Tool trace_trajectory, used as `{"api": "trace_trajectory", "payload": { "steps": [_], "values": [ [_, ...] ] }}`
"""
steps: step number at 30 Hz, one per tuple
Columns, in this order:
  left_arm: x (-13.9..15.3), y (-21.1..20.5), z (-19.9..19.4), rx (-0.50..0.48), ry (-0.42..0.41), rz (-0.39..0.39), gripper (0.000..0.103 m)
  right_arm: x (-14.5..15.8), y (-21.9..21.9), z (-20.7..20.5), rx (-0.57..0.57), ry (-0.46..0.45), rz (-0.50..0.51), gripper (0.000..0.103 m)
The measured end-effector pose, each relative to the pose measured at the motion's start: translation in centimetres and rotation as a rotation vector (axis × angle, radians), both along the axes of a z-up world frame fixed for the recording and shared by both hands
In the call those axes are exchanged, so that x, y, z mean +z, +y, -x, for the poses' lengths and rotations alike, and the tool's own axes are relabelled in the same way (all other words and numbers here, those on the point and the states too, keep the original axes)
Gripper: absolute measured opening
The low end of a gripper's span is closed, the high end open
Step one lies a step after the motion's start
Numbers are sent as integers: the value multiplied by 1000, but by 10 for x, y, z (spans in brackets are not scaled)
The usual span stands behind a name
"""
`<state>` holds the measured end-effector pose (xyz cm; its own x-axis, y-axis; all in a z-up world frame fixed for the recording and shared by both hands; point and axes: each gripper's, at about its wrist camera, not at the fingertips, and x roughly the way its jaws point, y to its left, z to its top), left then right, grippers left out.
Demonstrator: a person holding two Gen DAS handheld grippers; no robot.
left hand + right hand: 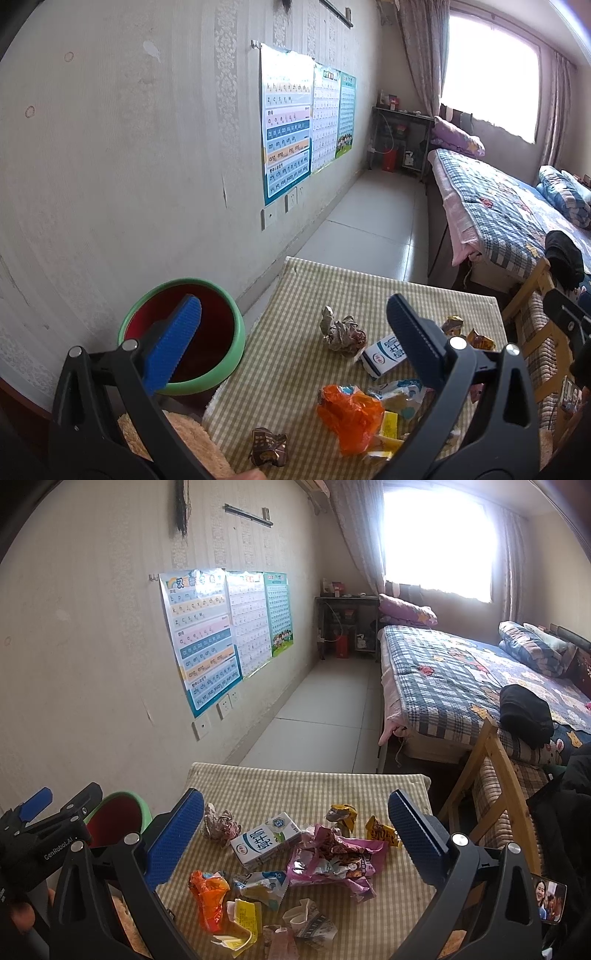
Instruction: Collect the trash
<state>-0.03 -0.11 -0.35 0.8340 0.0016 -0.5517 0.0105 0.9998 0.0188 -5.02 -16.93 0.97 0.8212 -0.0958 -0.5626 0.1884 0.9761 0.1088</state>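
On checked cloth [258, 782] — crumpled wrappers, milk carton [265, 840], orange bag [208, 893]; both hand-held grippers [293, 343] [295, 834] wide apart, empty.

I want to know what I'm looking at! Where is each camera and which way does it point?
Left wrist: sits on the left gripper, looking over the bin and table; blue fingers show.
Right wrist: sits on the right gripper, looking over the table; the left gripper shows too.
Both see the carton, posters and bed.
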Motion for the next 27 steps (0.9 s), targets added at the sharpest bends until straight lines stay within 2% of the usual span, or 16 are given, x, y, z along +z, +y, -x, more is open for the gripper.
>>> {"api": "trace_trajectory", "payload": {
  "steps": [10, 12, 15, 18, 20, 21, 23, 24, 25, 27],
  "values": [
    [0, -2, -1, -6, 12, -20, 99, 0, -2, 0, 10, -5, -6, 96],
    [-5, -2, 0, -30, 35, -23, 99, -1, -5, 2, 17, -14, -4, 96],
    [-19, 1, 6, -102, 74, 23, 99, -6, -15, 7, 20, -27, 22, 96],
    [-48, -6, 22, -221, 179, -18, 99, -22, -28, 10, 2, 10, 36, 96],
    [-77, -18, 39, -361, 320, -50, 98, -40, -36, 11, -8, 59, 32, 96],
    [-90, -25, 46, -414, 358, -61, 97, -46, -37, 11, -11, 77, 31, 96],
    [-120, -38, 59, -541, 515, -112, 91, -61, -40, 11, -23, 123, 24, 96],
    [-132, -47, 63, -572, 525, -100, 88, -66, -40, 11, -27, 135, 17, 96],
    [-147, -54, 66, -601, 587, -103, 82, -70, -40, 11, -30, 145, 13, 96],
    [-171, -66, 74, -660, 674, -110, 78, -72, -37, 10, -26, 154, 13, 96]
  ]
}}
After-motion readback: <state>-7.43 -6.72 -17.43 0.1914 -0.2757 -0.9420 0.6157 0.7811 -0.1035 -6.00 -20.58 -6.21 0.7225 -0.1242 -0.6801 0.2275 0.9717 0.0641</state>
